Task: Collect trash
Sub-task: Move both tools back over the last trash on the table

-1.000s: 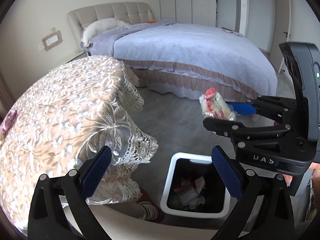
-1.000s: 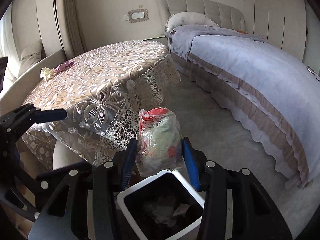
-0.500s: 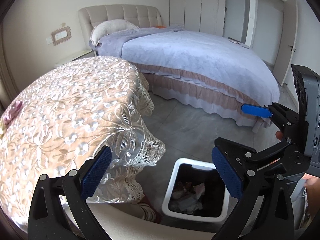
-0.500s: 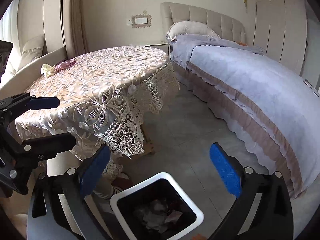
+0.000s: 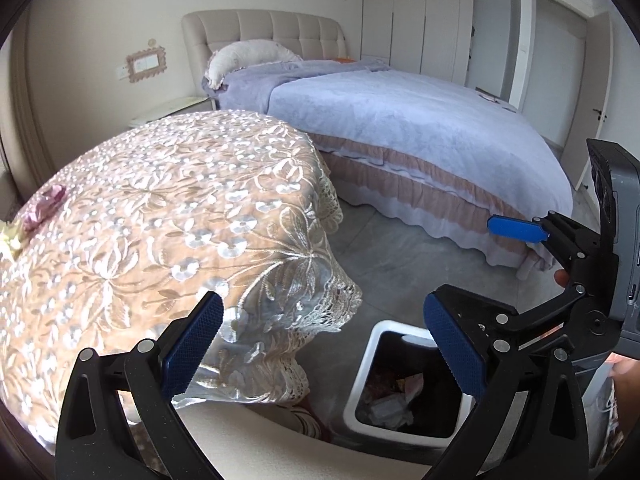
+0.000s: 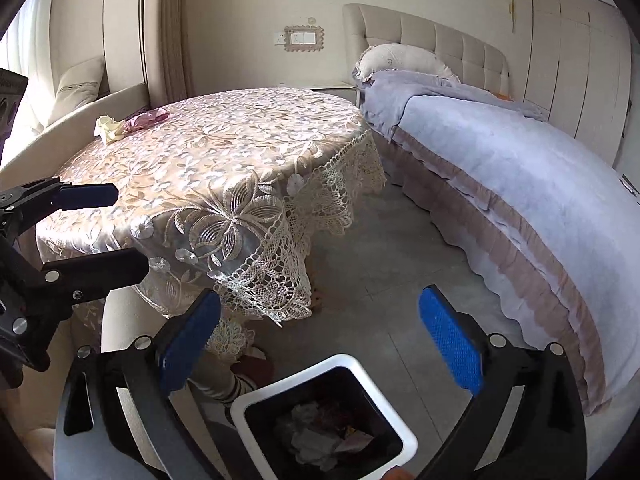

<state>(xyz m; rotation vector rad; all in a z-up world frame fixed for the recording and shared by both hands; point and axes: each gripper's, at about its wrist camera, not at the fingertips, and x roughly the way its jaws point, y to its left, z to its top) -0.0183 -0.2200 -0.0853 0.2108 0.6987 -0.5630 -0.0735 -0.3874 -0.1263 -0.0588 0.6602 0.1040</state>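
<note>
The right claw [image 6: 320, 336] is wide open with nothing in it, and it hangs over the bin [image 6: 384, 376], which sits on the floor by the table [image 6: 224, 152] and has trash inside. The left claw [image 5: 320, 344] is wide open and holds nothing too. The trash not yet picked up, a pink wad [image 6: 146, 118] and a yellow wad [image 6: 109, 126], lies on the far left side of the table, side by side, and I think the left claw is nearer to them.
</note>
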